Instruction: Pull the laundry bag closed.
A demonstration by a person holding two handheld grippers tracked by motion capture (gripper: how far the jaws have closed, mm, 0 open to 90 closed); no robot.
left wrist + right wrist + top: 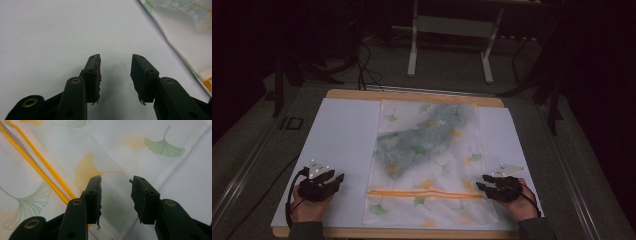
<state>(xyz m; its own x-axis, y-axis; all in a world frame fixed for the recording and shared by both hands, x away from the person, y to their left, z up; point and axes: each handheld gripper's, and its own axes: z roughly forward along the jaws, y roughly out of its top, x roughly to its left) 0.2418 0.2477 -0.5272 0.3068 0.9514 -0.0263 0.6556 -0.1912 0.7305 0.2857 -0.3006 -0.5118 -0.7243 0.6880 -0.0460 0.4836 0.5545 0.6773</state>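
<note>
Both hands rest at the near edge of the table (292,150), each holding a gripper. Between them lies a translucent laundry bag (427,165) printed with ginkgo leaves, flat on the white sheet (342,135), with a bluish fluffy garment (422,137) showing through its far half. An orange zipper (424,194) runs across the bag's near end.

At the bag's right edge, near the zipper's right end, sits the right gripper (486,184); in its own view the jaws stand apart over the printed mesh and hold nothing. Well left of the bag is the left gripper (334,178), jaws likewise spread over bare white sheet, with the bag's edge off to its right in its own view.

I judge the step in hand to be working that zipper. I cannot make out where the pull sits, so finding it comes first. Doing it well probably means bringing the left gripper across to pin the mesh just beside the zipper, then having the right one pinch only the pull, not the fabric. Thin mesh will bunch and drag if nothing anchors it.
</note>
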